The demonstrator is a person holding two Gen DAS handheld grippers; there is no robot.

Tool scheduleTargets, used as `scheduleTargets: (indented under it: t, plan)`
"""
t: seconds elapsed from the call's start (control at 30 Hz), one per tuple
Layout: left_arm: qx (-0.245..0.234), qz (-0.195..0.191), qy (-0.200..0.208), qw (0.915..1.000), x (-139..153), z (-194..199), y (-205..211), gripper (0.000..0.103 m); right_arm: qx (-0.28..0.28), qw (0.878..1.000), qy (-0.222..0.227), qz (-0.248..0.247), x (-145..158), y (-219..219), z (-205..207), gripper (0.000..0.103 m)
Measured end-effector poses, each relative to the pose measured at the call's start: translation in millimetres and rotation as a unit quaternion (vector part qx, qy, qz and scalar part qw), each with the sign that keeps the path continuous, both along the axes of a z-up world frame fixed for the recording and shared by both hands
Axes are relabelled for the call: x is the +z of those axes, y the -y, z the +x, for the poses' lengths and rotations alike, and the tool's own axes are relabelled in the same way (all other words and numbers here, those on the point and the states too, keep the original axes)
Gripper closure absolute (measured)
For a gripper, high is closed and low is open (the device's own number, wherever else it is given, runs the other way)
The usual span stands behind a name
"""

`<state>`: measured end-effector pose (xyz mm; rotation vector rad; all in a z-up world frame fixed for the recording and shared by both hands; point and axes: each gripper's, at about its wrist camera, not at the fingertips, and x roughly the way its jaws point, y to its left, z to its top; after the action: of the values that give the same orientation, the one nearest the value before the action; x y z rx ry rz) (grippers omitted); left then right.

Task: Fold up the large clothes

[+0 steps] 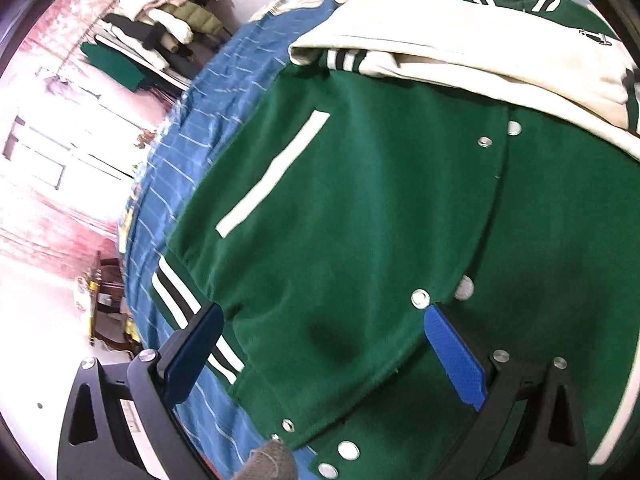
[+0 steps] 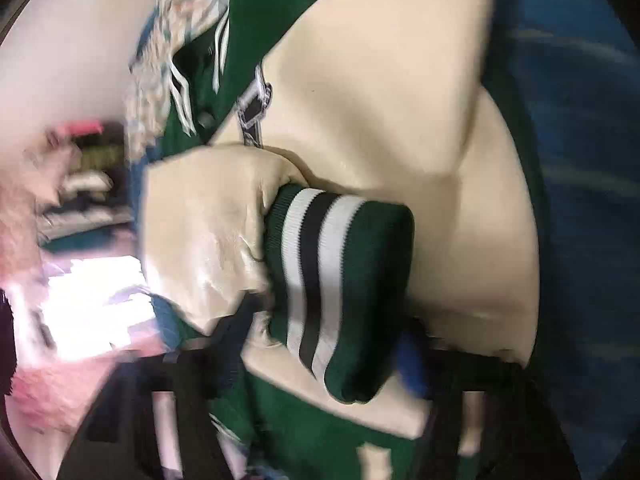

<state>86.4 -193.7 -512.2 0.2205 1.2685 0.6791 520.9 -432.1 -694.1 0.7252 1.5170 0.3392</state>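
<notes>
green varsity jacket point(image 1: 360, 208) with cream sleeves on blue striped bed sheet point(image 1: 192, 160); left hand-held gripper point(image 1: 324, 344) released above hem; right hand-held gripper point(image 2: 320, 344) grasping green striped knit cuff point(image 2: 336, 288)

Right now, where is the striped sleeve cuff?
In the right wrist view the striped cuff sits centre frame between the right gripper's fingers, at the end of the cream sleeve, over the folded jacket.

Bare blue bedsheet point(image 1: 208, 92) runs open along the bed's left edge; the green jacket point(image 1: 360, 200) and its cream sleeve point(image 1: 460, 60) cover the middle
</notes>
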Motion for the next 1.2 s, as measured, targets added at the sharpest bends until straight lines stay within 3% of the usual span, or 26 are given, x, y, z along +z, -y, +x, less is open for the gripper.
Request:
scheduleTargets:
  t: [0.03, 0.07, 0.17, 0.2, 0.3, 0.37, 0.47, 0.53, 0.6, 0.67, 0.7, 0.77, 0.9, 0.97, 1.2]
  plan:
    - [0.001, 0.004, 0.001, 1.0000, -0.5, 0.9, -1.2, 0.000, 0.015, 1.000, 0.021, -0.015, 6.3, -5.9, 2.8, 0.086]
    - [0.004, 0.003, 0.003, 1.0000, 0.2, 0.3, -1.1, 0.000, 0.019, 0.999, 0.030, -0.025, 12.2, -6.2, 4.7, 0.097]
    - [0.015, -0.001, 0.006, 0.9999, 2.4, -0.1, -5.7, 0.000, -0.005, 0.993, 0.079, -0.092, 49.4, 16.4, 2.6, 0.098]
    - [0.017, -0.004, 0.005, 0.9998, 2.1, -0.4, -6.7, 0.000, 0.000, 0.990, 0.076, -0.119, 51.1, 21.5, 6.4, 0.097]
    - [0.016, -0.005, 0.001, 0.9999, 1.4, -0.4, -6.6, 0.000, 0.023, 0.989, 0.037, -0.138, 33.9, 26.7, 15.8, 0.085]
    - [0.014, 0.000, 0.002, 0.9999, 4.3, 0.4, -5.9, 0.000, 0.031, 0.986, 0.028, -0.163, 42.0, 26.9, 16.0, 0.075]
    - [0.007, 0.022, 0.001, 0.9997, 5.0, 1.8, -3.6, 0.000, 0.010, 0.963, 0.096, -0.250, 81.3, 28.4, 7.7, 0.074]
    - [-0.001, 0.041, -0.011, 0.9991, -0.8, 2.9, -1.6, 0.000, 0.016, 0.962, 0.130, -0.238, 87.8, 23.6, 3.2, 0.073]
    - [-0.011, 0.066, -0.030, 0.9973, -9.6, 4.4, 1.4, 0.000, 0.041, 0.966, 0.122, -0.226, 68.4, 14.7, 7.7, 0.073]
    - [-0.030, 0.102, -0.042, 0.9934, -17.0, 5.1, 6.5, 0.000, 0.083, 0.960, 0.082, -0.255, 29.4, 5.0, 16.8, 0.073]
    - [-0.058, 0.120, -0.033, 0.9905, -18.2, 5.1, 10.2, 0.000, 0.083, 0.961, 0.080, -0.253, 23.9, 6.2, 18.2, 0.072]
    - [-0.076, 0.162, -0.034, 0.9833, -14.8, 3.3, 18.4, 0.000, 0.082, 0.962, 0.077, -0.250, 33.5, 8.8, 19.7, 0.071]
    - [-0.121, 0.212, -0.026, 0.9695, 8.0, -11.0, 50.6, 0.000, 0.071, 0.962, 0.080, -0.253, 72.8, 38.7, -15.9, 0.056]
    - [-0.154, 0.213, -0.026, 0.9644, 23.1, -25.6, 79.5, 0.000, 0.069, 0.958, 0.077, -0.267, 89.4, 53.9, -49.8, 0.041]
    - [-0.262, 0.129, -0.050, 0.9552, 47.8, -100.9, 198.9, 0.000, 0.045, 0.952, -0.004, -0.303, 116.7, 125.2, -187.8, 0.039]
